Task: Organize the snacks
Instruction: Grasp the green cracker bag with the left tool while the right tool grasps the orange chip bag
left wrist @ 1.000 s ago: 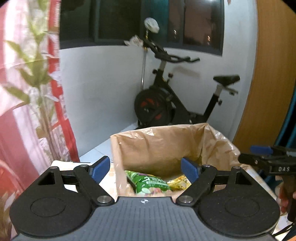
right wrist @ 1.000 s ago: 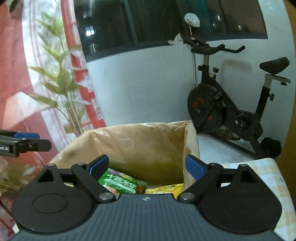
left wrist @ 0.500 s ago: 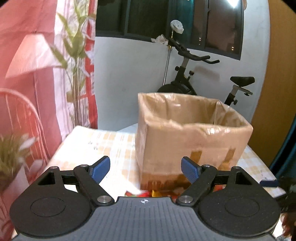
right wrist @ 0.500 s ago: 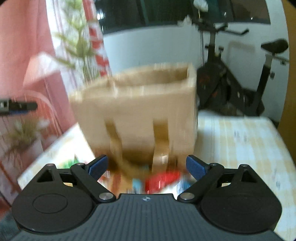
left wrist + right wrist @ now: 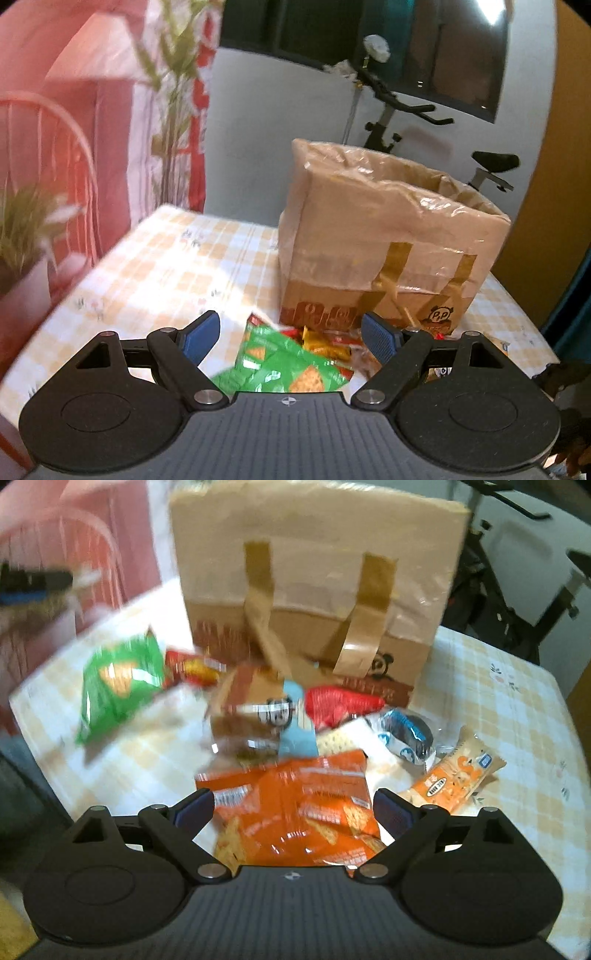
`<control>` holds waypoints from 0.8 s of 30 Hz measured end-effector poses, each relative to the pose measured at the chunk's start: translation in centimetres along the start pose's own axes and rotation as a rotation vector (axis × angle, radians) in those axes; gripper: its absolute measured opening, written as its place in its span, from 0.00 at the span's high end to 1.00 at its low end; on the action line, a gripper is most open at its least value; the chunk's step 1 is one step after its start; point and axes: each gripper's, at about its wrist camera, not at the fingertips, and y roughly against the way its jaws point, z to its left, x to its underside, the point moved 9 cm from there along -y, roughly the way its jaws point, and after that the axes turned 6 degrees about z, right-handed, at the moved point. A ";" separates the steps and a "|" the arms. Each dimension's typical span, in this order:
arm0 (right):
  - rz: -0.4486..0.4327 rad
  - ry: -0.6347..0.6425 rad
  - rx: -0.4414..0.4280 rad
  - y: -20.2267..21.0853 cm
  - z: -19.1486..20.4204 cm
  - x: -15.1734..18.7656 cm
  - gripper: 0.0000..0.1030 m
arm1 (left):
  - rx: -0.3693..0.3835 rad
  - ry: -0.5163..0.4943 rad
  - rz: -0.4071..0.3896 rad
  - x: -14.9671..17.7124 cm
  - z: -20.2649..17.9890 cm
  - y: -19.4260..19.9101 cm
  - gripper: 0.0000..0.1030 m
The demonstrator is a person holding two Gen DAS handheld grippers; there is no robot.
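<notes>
A taped brown cardboard box [image 5: 388, 236] [image 5: 317, 579] stands open on the checked tablecloth [image 5: 155, 273]. Several snack packets lie in front of it: a green chip bag [image 5: 280, 365] [image 5: 118, 686], a red packet [image 5: 340, 703], a brown cake packet [image 5: 247, 716], an orange chip bag [image 5: 306, 812], a blue-white packet [image 5: 402, 734] and an orange biscuit bar [image 5: 454, 775]. My left gripper [image 5: 291, 338] is open and empty over the green bag. My right gripper [image 5: 293, 810] is open and empty over the orange bag.
An exercise bike [image 5: 406, 122] stands behind the table by the white wall. A pink wire chair [image 5: 48, 155] and potted plants [image 5: 22, 229] are at the left. The left gripper shows blurred at the far left of the right wrist view [image 5: 29, 581].
Both grippers pulled back from above the box opening and dropped low in front of it. The snack packets on the table have come into view. Both stay open.
</notes>
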 end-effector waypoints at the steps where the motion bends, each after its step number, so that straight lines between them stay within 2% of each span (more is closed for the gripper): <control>1: 0.032 0.027 0.000 -0.5 0.2 0.4 0.07 | -0.003 0.010 0.010 0.4 0.2 -0.2 0.17; 3: 0.073 0.061 0.006 -1.3 0.1 0.9 0.07 | -0.009 0.006 0.029 0.9 0.4 -0.6 0.17; 7: 0.072 0.021 -0.023 -2.0 -0.7 1.3 0.07 | -0.017 -0.001 0.055 1.1 1.2 -1.5 0.17; 10: 0.043 0.004 -0.057 -1.7 -0.8 0.7 0.16 | -0.006 0.012 0.065 0.5 2.2 -1.8 0.17; 13: -0.008 -0.069 -0.113 -0.5 -1.8 -0.1 0.25 | 0.014 0.003 0.055 -0.5 2.9 -1.7 0.17; 16: -0.089 -0.137 -0.162 1.9 -2.9 -0.7 0.25 | 0.050 -0.021 0.069 -0.8 3.1 -2.1 0.15; 19: -0.176 -0.185 -0.203 4.2 -4.2 -1.9 0.25 | 0.076 -0.075 0.117 0.0 2.3 -3.4 0.12; 21: -0.218 -0.206 -0.192 5.3 -5.0 -2.9 0.25 | 0.108 -0.122 0.143 0.7 1.4 -4.4 0.12; 24: -0.241 -0.211 -0.120 5.8 -5.9 -4.0 0.25 | 0.123 -0.202 0.194 2.1 0.6 -6.4 0.12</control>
